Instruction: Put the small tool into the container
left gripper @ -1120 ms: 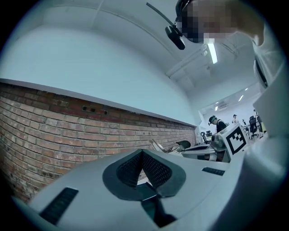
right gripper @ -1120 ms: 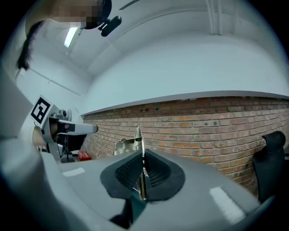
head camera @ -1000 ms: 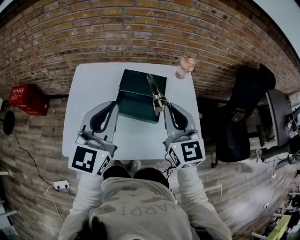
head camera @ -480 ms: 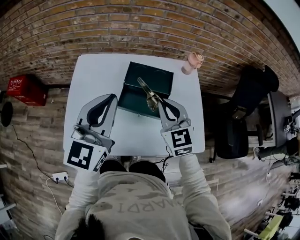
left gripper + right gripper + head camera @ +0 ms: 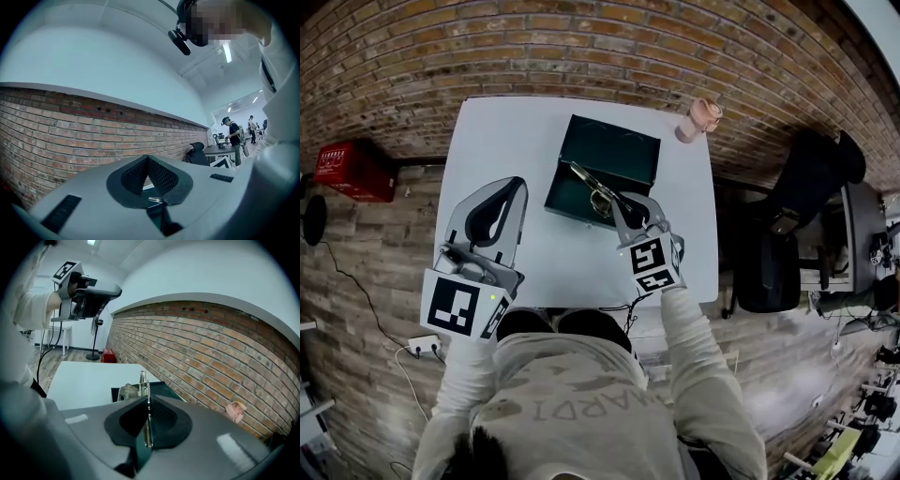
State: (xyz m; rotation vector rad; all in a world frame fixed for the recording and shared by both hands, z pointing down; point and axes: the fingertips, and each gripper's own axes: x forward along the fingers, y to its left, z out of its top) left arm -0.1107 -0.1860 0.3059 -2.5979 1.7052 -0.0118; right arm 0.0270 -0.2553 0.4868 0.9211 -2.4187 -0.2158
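Observation:
A dark green open container (image 5: 619,150) stands on the white table (image 5: 506,141), toward the back middle. My right gripper (image 5: 623,202) is shut on a small metal tool (image 5: 591,185), whose free end slants up and left over the container's front part. In the right gripper view the tool (image 5: 143,383) stands thin and upright between the pads, with the container (image 5: 161,389) just beyond it. My left gripper (image 5: 512,185) hovers left of the container, jaws shut with nothing in them, and in the left gripper view it (image 5: 147,161) points at the brick wall.
A pink cup (image 5: 702,117) stands at the table's back right corner. A red box (image 5: 347,171) sits on the floor at the left, and a black chair (image 5: 797,216) at the right. A brick wall (image 5: 581,47) runs behind the table.
My right gripper has turned, swinging the tool's tip from straight back to the left over the container. The left gripper has drifted a little to the left.

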